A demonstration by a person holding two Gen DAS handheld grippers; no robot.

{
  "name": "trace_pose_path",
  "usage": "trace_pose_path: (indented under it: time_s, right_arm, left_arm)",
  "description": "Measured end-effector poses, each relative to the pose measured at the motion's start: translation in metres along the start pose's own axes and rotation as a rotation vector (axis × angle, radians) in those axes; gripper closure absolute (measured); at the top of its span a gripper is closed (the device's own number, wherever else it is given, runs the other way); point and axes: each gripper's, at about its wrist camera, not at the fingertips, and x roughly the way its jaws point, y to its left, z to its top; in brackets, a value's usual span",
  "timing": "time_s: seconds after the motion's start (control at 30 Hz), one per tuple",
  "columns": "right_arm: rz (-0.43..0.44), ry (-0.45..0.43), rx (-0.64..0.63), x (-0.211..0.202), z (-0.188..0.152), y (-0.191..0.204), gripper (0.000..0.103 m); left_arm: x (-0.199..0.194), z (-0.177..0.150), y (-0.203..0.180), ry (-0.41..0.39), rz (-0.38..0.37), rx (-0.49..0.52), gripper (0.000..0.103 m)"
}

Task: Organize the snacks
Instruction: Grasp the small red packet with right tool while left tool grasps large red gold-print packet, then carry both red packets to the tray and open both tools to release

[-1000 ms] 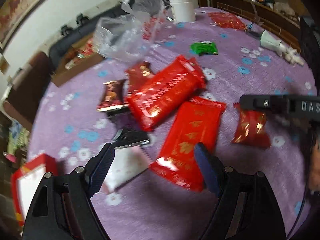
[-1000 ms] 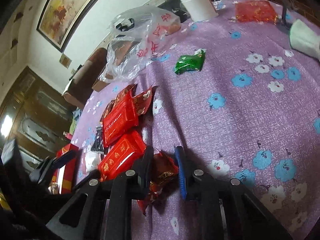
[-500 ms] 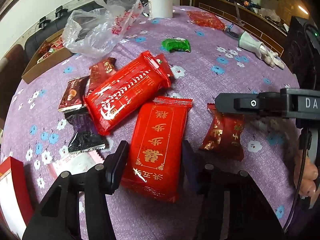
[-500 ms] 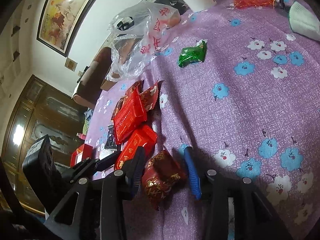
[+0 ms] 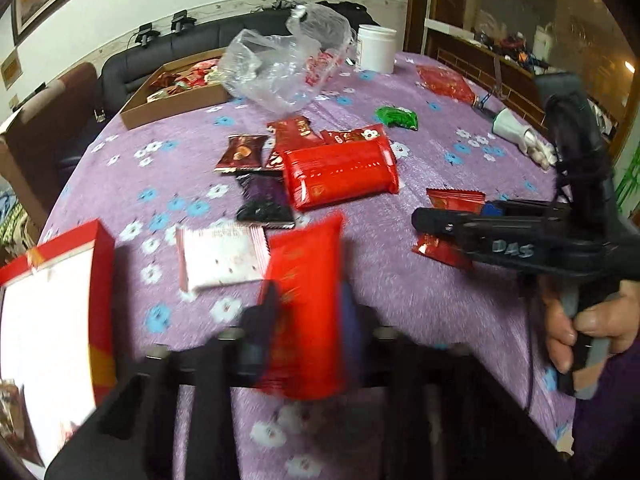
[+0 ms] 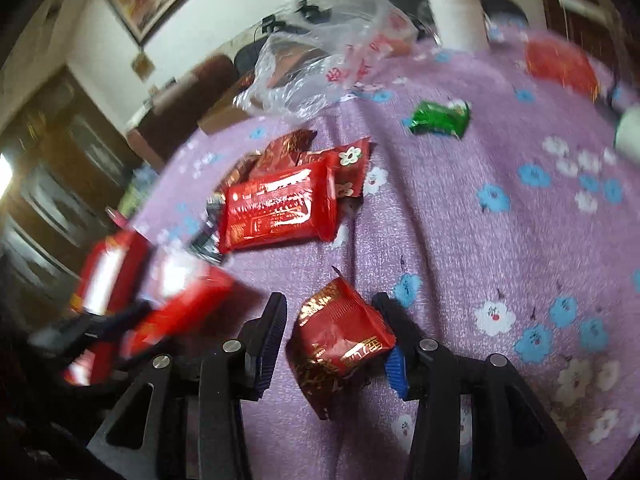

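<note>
My left gripper (image 5: pixel 308 312) is shut on a long red snack pack (image 5: pixel 304 300) and holds it above the purple flowered tablecloth (image 5: pixel 400 300); it is blurred. The held pack also shows in the right wrist view (image 6: pixel 176 300). My right gripper (image 6: pixel 332 328) is open, its jaws on either side of a small red-gold snack packet (image 6: pixel 340 340) lying on the cloth. In the left wrist view the right gripper (image 5: pixel 448 220) lies over that packet (image 5: pixel 440 244). A second large red pack (image 5: pixel 340 172) lies mid-table among smaller packets.
A red-and-white box (image 5: pixel 52 320) stands at the left. A white packet (image 5: pixel 220 256), a dark packet (image 5: pixel 262 200), a green packet (image 5: pixel 396 117), a plastic bag (image 5: pixel 288 68), a cardboard tray (image 5: pixel 172 96) and a white jar (image 5: pixel 376 48) are farther back.
My left gripper closed on the long red pack and lifted it toward the camera. My right gripper opened wider around the small red-gold packet, which stays on the cloth.
</note>
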Motion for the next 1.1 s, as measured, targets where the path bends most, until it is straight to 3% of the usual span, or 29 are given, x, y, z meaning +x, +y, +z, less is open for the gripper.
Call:
trace_pose_path:
  time_s: [0.1, 0.2, 0.3, 0.33, 0.37, 0.43, 0.5, 0.63, 0.67, 0.7, 0.77, 0.93, 1.1]
  right_arm:
    - [-0.072, -0.006, -0.056, 0.004, -0.002, 0.014, 0.062]
    - [-0.091, -0.011, -0.064, 0.004, -0.004, 0.018, 0.065]
    - [-0.096, -0.047, -0.089, 0.005, -0.009, 0.019, 0.065]
    - [-0.099, -0.057, -0.104, 0.005, -0.010, 0.020, 0.064]
    - [-0.098, -0.058, -0.105, 0.005, -0.009, 0.020, 0.064]
    - [-0.079, -0.057, -0.102, 0.006, -0.008, 0.020, 0.060]
    - [-0.054, -0.059, -0.086, 0.006, -0.007, 0.016, 0.060]
    - [-0.016, -0.063, -0.058, 0.004, -0.007, 0.011, 0.059]
    - [-0.018, -0.063, -0.060, 0.004, -0.007, 0.012, 0.059]
    - [-0.022, -0.063, -0.064, 0.004, -0.007, 0.013, 0.059]
    - [-0.023, -0.063, -0.064, 0.004, -0.007, 0.013, 0.059]
    - [-0.043, -0.061, -0.082, 0.005, -0.008, 0.016, 0.060]
    - [-0.085, -0.060, -0.119, 0.006, -0.010, 0.023, 0.067]
  left_arm:
    - [0.005, -0.007, 0.009, 0.027, 0.003, -0.020, 0.083]
    - [0.010, -0.009, 0.024, 0.040, -0.021, -0.085, 0.083]
    - [0.006, -0.007, 0.026, 0.023, -0.003, -0.067, 0.078]
    - [0.006, -0.005, 0.025, 0.023, -0.010, -0.060, 0.067]
    - [0.005, -0.005, 0.023, 0.022, -0.023, -0.052, 0.046]
    - [0.008, -0.004, 0.016, 0.028, -0.029, -0.013, 0.020]
    - [0.011, -0.005, 0.010, 0.021, 0.004, 0.018, 0.020]
    - [0.027, -0.007, 0.013, 0.075, -0.003, 0.005, 0.022]
    - [0.033, -0.008, 0.015, 0.098, -0.004, -0.007, 0.037]
    - [0.035, -0.010, 0.016, 0.098, -0.004, -0.011, 0.037]
    - [0.031, -0.010, 0.012, 0.077, -0.004, 0.019, 0.052]
    - [0.027, -0.015, 0.007, 0.048, 0.010, 0.025, 0.054]
    - [0.024, -0.020, 0.005, 0.034, 0.052, 0.017, 0.054]
